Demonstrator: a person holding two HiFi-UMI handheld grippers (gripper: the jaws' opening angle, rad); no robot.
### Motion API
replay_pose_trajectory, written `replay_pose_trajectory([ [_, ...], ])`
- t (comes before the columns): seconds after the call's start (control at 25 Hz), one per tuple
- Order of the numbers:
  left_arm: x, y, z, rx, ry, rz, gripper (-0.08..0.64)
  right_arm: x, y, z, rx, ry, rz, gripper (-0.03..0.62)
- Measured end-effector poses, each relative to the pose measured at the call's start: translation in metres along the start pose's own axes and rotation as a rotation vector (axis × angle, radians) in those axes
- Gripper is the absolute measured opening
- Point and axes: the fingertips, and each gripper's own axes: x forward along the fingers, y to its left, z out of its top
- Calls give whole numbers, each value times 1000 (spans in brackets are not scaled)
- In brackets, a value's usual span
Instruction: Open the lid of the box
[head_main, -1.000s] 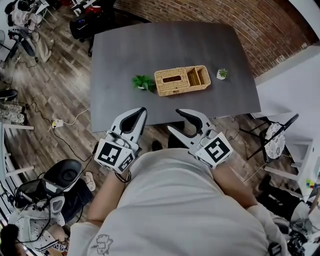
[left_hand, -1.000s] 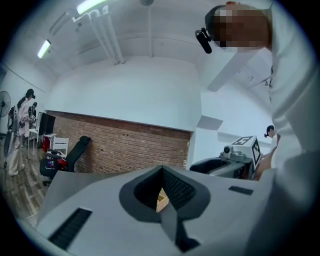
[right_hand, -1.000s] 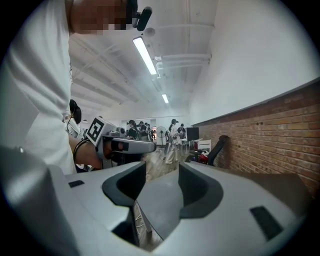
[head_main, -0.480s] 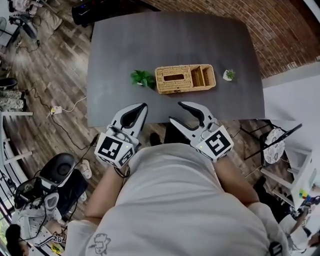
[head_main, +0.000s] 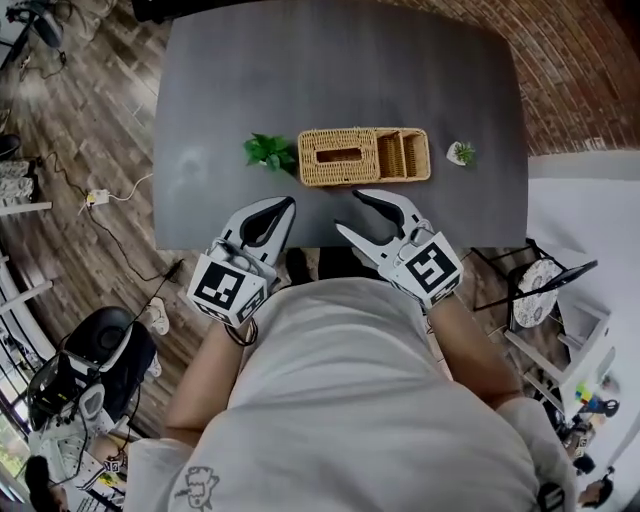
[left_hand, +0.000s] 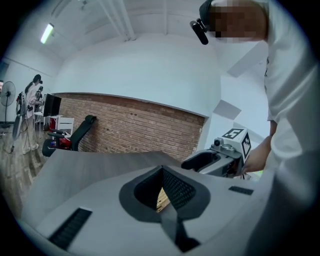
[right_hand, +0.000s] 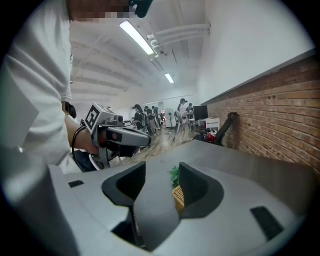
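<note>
Box (head_main: 363, 156): we judge the wicker light, stiff; take lid (head_main: 338, 155) at its slot.
Left gripper (head_main: 285, 203): tips together, empty.
Right gripper (head_main: 347, 210): jaws apart, empty.

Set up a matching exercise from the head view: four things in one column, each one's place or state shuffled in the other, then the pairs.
Things:
1 wicker box
2 leafy green plant
3 white-potted plant
4 right gripper

Place or state:
A jaws apart, nothing between them
B just left of the box
C right of the box, apart from it
D between the two plants

Pairs: 1-D, 2-B, 3-C, 4-A
</note>
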Motion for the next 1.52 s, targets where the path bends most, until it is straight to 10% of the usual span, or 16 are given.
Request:
replay_pose_trajectory([
  [1.52,84,63,-95,-148,191,29,12,99,-70,-146,-222,417,257,276],
])
